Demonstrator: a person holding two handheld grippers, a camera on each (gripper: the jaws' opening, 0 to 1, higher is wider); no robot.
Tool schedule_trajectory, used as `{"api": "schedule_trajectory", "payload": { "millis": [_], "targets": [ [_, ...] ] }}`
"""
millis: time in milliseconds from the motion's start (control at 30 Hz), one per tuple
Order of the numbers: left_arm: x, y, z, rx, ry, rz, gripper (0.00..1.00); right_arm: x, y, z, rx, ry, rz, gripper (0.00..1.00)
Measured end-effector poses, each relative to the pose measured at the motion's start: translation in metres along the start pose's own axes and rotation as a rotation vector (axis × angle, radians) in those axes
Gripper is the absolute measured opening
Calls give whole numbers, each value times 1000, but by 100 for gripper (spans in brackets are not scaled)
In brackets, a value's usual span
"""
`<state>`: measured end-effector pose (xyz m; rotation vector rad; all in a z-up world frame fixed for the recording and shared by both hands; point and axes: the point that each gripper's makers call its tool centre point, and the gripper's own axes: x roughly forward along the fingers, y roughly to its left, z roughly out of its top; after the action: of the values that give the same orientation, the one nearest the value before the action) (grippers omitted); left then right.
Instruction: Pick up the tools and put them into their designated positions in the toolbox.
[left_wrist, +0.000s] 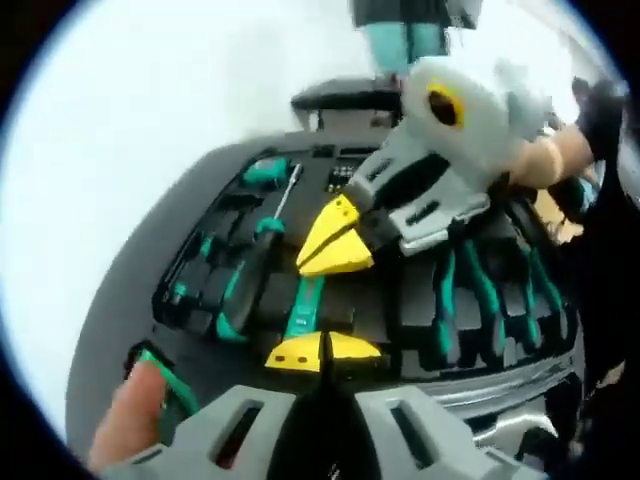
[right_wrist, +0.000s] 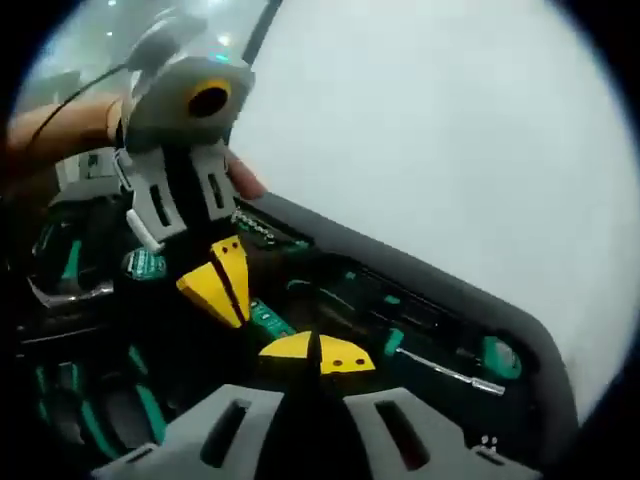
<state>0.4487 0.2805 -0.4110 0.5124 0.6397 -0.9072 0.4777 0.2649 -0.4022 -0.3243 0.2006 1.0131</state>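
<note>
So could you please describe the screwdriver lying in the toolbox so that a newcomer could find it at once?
Start at the open black toolbox on the white surface. In its dark tray, beside the green-handled pliers, lies the screwdriver. It alone has a thin bare metal shaft running out of a black and green handle.

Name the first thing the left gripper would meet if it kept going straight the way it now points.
Probably the green tool handle lying in the toolbox, just past the left gripper; depth is hard to judge.
</note>
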Motion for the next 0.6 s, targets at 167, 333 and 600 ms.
{"api": "schedule_trajectory", "payload": {
  "millis": [167,333,600],
  "targets": [
    [-22,-1,29,-115,-152,27,0,7,-22,1,186,39,-4,0],
    [-111,2,59,-186,-386,220,0,-59,-72,43,280,-218,-119,4],
    [-287,-34,8,-259,-711,755,3,-247,-150,-2,-9,-408,-658,5]
  ]
}}
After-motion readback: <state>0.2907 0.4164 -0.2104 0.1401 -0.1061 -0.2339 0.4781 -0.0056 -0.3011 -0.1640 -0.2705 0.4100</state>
